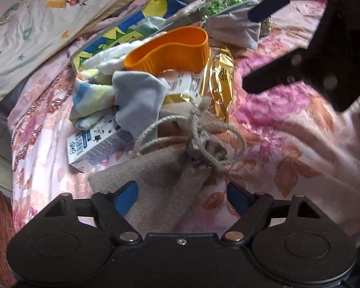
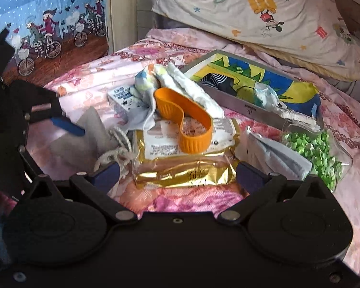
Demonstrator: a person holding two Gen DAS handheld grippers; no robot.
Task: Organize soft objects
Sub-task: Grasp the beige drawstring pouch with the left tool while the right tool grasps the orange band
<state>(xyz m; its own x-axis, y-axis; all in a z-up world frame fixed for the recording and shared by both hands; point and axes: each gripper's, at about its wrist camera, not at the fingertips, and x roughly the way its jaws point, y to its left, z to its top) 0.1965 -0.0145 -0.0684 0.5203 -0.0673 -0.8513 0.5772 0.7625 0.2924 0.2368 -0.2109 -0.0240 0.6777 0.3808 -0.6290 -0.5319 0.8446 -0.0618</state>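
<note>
On the bed (image 2: 184, 201), with its pink flowered cover, a heap of odds and ends lies around a gold foil packet (image 2: 184, 168), and I take that packet as the mark for everything else. An orange rubber band (image 2: 184, 122) rests on top of the packet, partly on its white label. Beyond the packet, toward the cartoon-print pillow (image 2: 264, 16), sits a shallow grey box (image 2: 259, 105) with a bright blue, yellow and green cloth (image 2: 292, 88) inside it. Touching the packet's far left corner is a bundle of pale socks (image 2: 156, 76), and just beside them a small white carton (image 2: 122, 98). To the right of the packet lies a folded grey cloth (image 2: 276, 156), with a clear bag of green bits (image 2: 316, 148) just past it. To the packet's left lies a grey drawstring pouch (image 1: 160, 187), its rope cord (image 1: 194, 132) knotted and looped loose on top. The left gripper (image 1: 182, 192) is down at that pouch with its fingers (image 1: 127, 196) spread wide, one on each side of the cloth and not closed on it. The right gripper (image 2: 177, 170) sits low at the near edge of the packet, its fingers (image 2: 105, 175) wide apart on either side of the foil, holding nothing.
</note>
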